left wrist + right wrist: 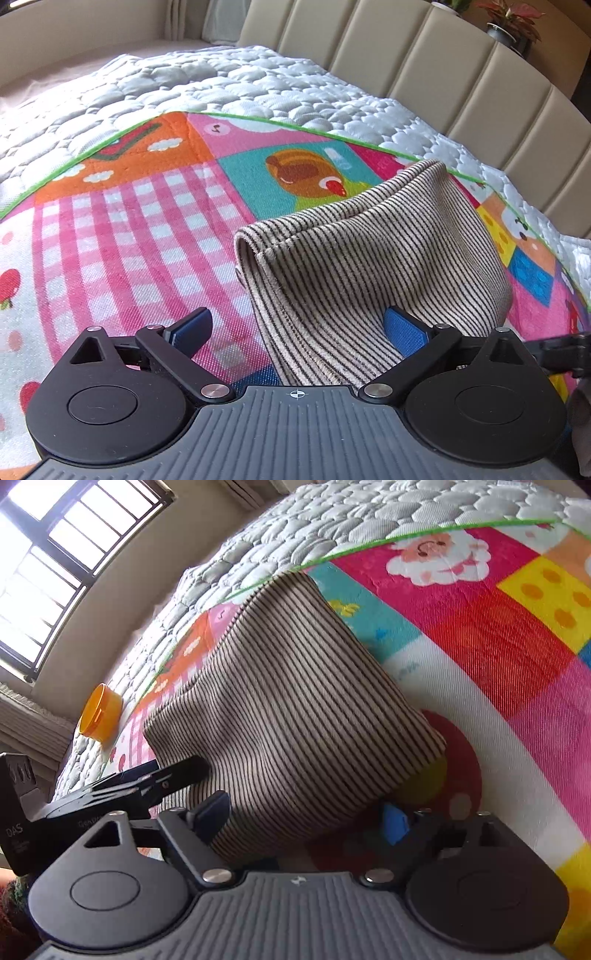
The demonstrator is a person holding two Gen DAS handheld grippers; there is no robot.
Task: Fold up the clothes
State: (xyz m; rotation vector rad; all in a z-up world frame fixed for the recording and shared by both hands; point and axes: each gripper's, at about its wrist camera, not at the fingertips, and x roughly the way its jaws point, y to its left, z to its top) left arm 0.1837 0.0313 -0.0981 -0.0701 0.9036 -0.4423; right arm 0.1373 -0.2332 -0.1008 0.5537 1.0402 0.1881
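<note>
Apparently we have both claws at the near edge of the striped cloth (369, 258), which lies folded on the bright mat (129, 229) on the bed, so each can take a corner for the next fold. Our left claw (297, 328) stands apart with cloth between its pads, not pinched. Our right claw (306, 818) is likewise apart, straddling the cloth's corner unclamped. Only the left view shows the headboard (461, 74); only the right shows the window (55, 554) and an orange cup (100, 710).
</note>
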